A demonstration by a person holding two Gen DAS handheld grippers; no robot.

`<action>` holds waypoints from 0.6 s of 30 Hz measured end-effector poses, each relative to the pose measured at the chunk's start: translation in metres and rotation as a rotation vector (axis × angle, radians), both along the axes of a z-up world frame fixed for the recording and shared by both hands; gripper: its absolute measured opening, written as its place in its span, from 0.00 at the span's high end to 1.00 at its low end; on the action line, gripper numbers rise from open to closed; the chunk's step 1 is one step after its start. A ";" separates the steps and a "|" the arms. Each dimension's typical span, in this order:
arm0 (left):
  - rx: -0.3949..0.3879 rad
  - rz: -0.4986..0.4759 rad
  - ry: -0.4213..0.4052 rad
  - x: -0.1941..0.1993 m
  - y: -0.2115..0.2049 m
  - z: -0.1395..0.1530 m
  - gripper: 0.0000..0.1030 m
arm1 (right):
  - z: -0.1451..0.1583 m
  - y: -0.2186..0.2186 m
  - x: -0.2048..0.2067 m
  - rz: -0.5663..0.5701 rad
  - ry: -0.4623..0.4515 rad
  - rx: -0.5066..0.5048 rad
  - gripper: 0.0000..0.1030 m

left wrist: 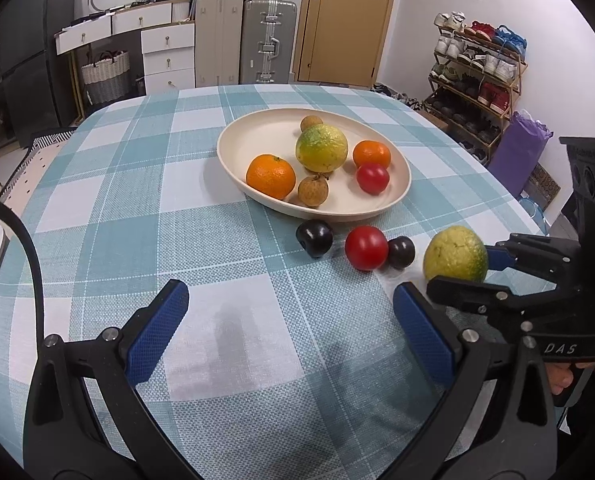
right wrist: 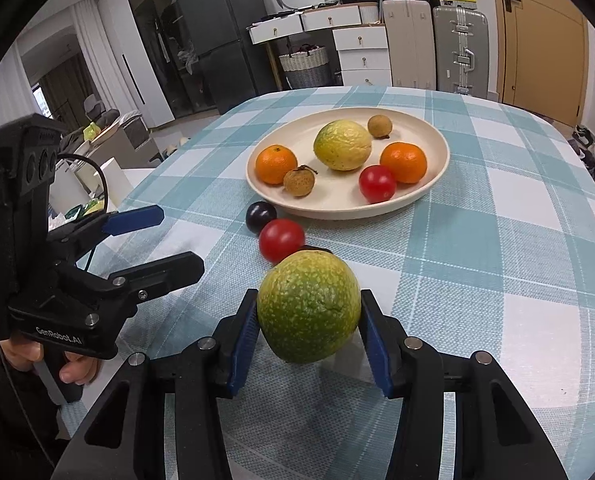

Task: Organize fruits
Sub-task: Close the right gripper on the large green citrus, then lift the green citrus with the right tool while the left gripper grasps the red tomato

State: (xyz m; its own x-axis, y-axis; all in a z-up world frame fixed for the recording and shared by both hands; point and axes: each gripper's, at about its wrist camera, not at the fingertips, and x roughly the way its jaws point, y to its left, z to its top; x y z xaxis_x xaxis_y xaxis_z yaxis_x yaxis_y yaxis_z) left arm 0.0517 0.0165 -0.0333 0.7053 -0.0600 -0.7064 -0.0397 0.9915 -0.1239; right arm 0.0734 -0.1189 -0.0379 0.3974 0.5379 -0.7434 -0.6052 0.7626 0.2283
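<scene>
Six fruits sit in the plate (right wrist: 437, 168); four remain outside it.
Right tool (right wrist: 307, 334) clamps the green citrus (right wrist: 309, 306) at lower centre; left tool (left wrist: 289, 332) gapes wide (empty); two plums and a tomato (right wrist: 281, 240) wait on the tabletop (right wrist: 497, 260).

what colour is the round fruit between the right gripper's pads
Mottled green-yellow fruit, clearest in the right wrist view.

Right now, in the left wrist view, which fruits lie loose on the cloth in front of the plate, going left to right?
Larger dark plum → red tomato → smaller dark plum → green-yellow citrus, gripped by the right gripper.
</scene>
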 end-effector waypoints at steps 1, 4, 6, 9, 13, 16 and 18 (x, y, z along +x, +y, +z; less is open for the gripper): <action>0.003 0.006 0.007 0.002 -0.001 -0.001 0.01 | 0.000 -0.002 0.001 -0.004 -0.002 0.001 0.52; 0.001 0.013 0.015 0.005 -0.003 -0.001 0.01 | 0.002 -0.009 0.003 -0.012 -0.009 0.004 0.52; 0.000 0.014 0.016 0.007 -0.006 -0.001 0.01 | 0.003 -0.014 0.004 -0.023 -0.012 0.010 0.52; -0.001 0.002 0.016 0.012 -0.010 -0.001 0.01 | 0.005 -0.022 0.004 -0.038 -0.023 0.011 0.52; -0.018 -0.020 0.028 0.020 -0.018 -0.002 0.02 | 0.007 -0.038 0.003 -0.085 -0.024 0.034 0.52; -0.015 -0.025 0.030 0.024 -0.022 -0.002 0.09 | 0.008 -0.048 0.003 -0.102 -0.024 0.040 0.52; -0.023 -0.029 0.035 0.027 -0.024 -0.003 0.20 | 0.008 -0.052 0.003 -0.105 -0.026 0.043 0.52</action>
State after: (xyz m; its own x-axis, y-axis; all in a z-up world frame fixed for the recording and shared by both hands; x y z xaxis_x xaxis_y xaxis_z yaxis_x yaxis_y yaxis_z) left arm 0.0791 -0.0074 -0.0363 0.6776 -0.0967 -0.7290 -0.0155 0.9892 -0.1456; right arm 0.0763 -0.1706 -0.0297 0.4724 0.5236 -0.7090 -0.5284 0.8120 0.2477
